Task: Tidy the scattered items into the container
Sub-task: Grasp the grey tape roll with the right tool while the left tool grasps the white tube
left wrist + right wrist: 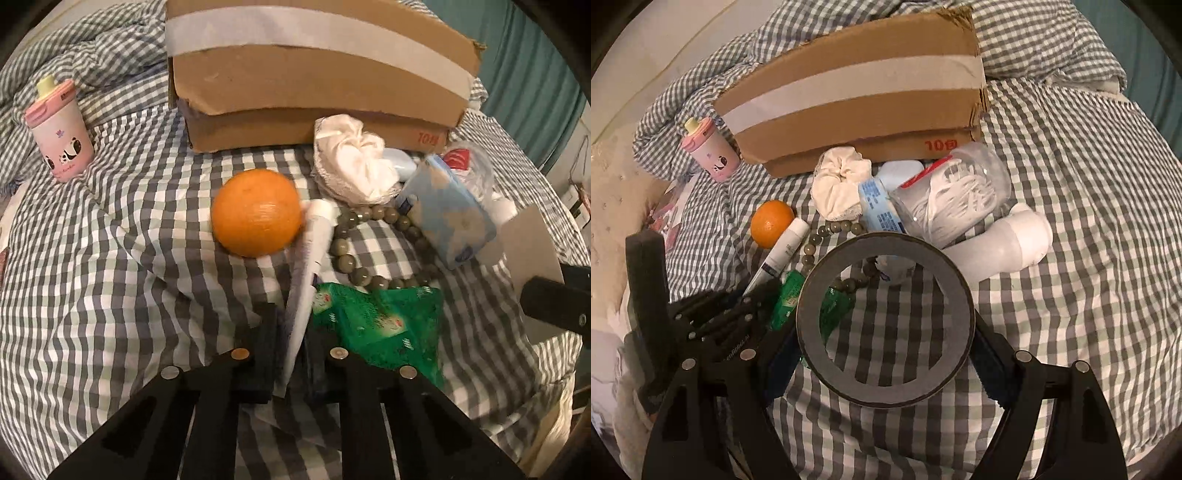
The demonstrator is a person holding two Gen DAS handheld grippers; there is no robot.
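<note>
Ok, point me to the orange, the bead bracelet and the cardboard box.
orange (256,212): left wrist view, middle of its peel.
bead bracelet (347,263): left wrist view, one bead on its left side.
cardboard box (857,122): right wrist view, brown front wall below the white tape.

A cardboard box (317,85) is running off the top edge of the left wrist view, its opening unseen. The orange (257,212) is blurring at its edges. A tape ring (885,326) is hiding part of a bead bracelet (827,236) and green packet (786,299) in the right wrist view.
</note>
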